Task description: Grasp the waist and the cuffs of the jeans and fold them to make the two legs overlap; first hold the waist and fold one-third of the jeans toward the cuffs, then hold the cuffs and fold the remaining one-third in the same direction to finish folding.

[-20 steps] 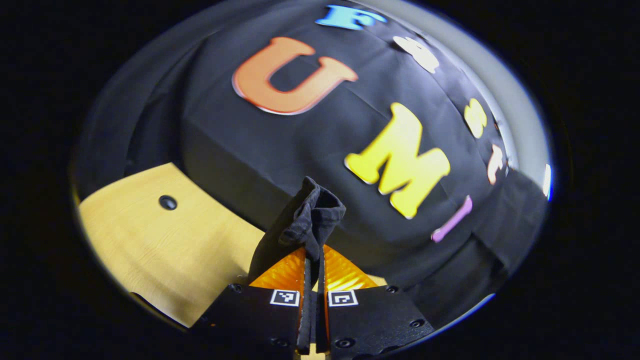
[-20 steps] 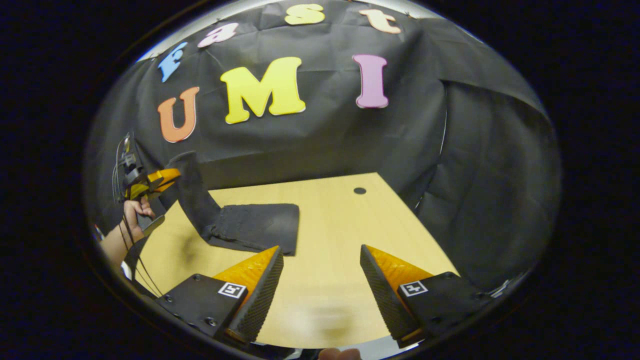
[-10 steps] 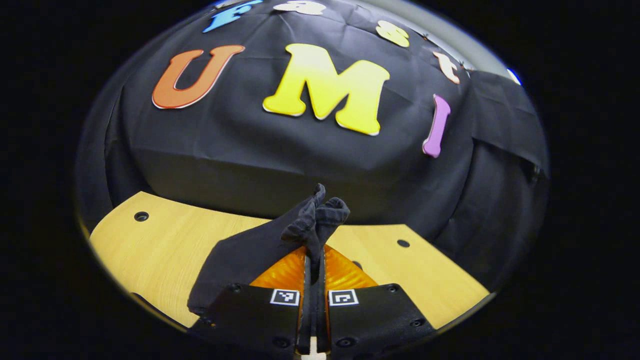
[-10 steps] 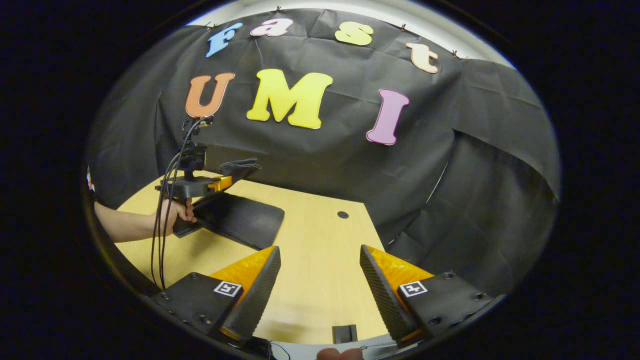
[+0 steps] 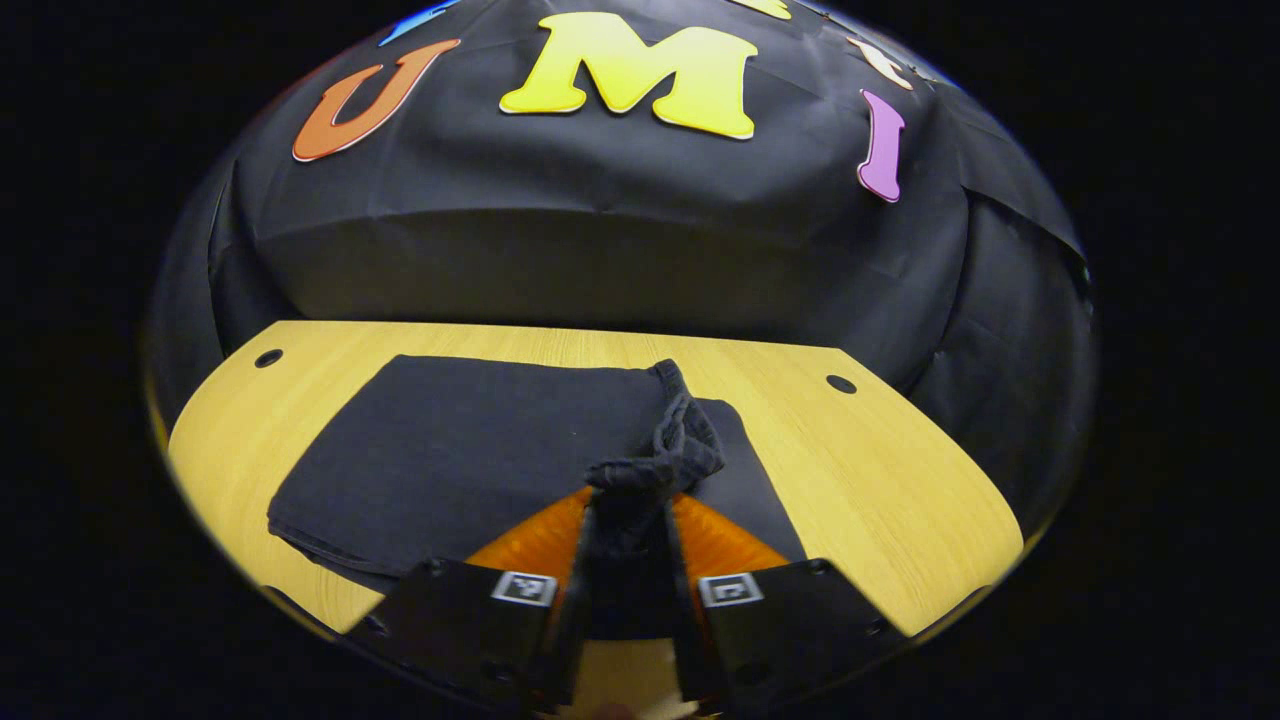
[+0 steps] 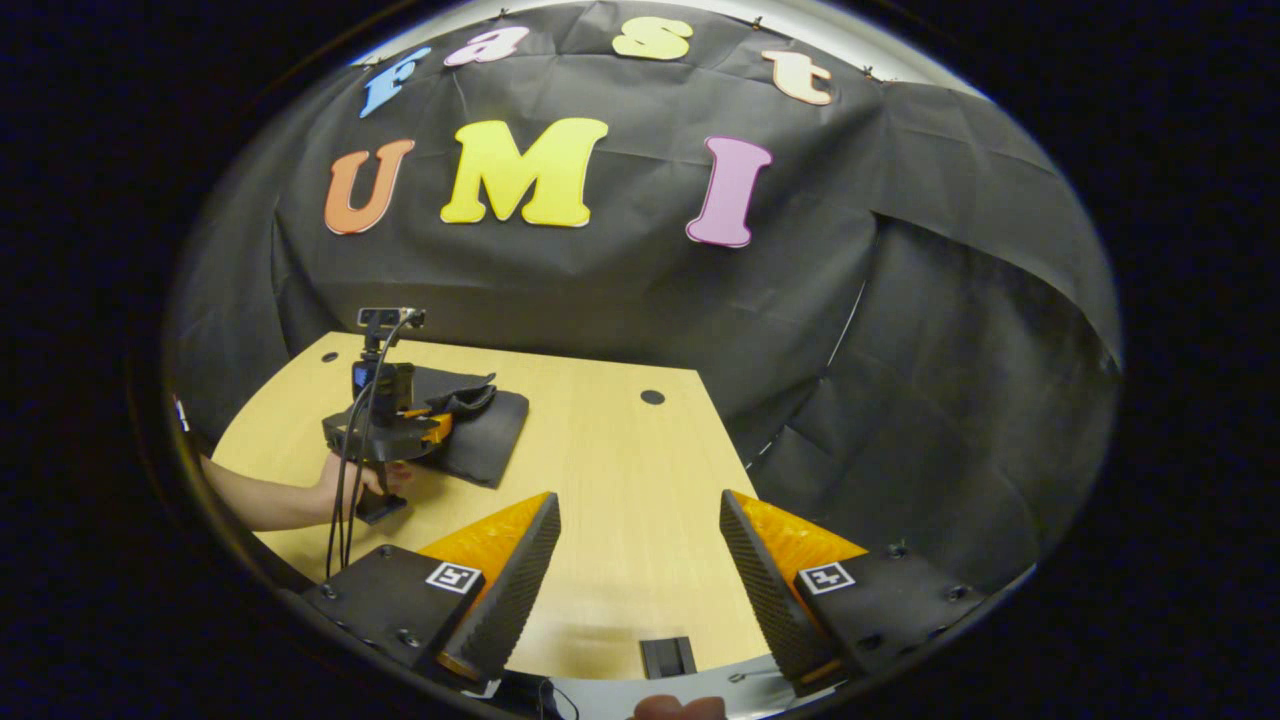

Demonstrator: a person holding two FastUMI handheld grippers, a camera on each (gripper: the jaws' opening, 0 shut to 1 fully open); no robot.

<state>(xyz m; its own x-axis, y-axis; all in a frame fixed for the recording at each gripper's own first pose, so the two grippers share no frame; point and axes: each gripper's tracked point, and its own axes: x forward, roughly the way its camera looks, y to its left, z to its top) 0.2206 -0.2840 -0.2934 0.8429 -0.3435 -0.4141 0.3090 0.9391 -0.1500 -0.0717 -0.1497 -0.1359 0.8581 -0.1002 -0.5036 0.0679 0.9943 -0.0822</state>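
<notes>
Your left gripper (image 5: 628, 520) is gripping the bunched cuffs (image 5: 668, 455) over the folded jeans (image 5: 470, 440) on the bench (image 5: 880, 480), your right gripper (image 6: 640, 560) is hovering with jaws released.

Bright, even light; strong fisheye distortion

Left gripper (image 6: 440, 425) black-bodied, cables trailing; square markers (image 5: 524, 588) on mounts

Black jeans (image 5: 470, 450) lie on a pale yellow wood-grain table (image 5: 880, 470) dotted with dark holes.
</notes>
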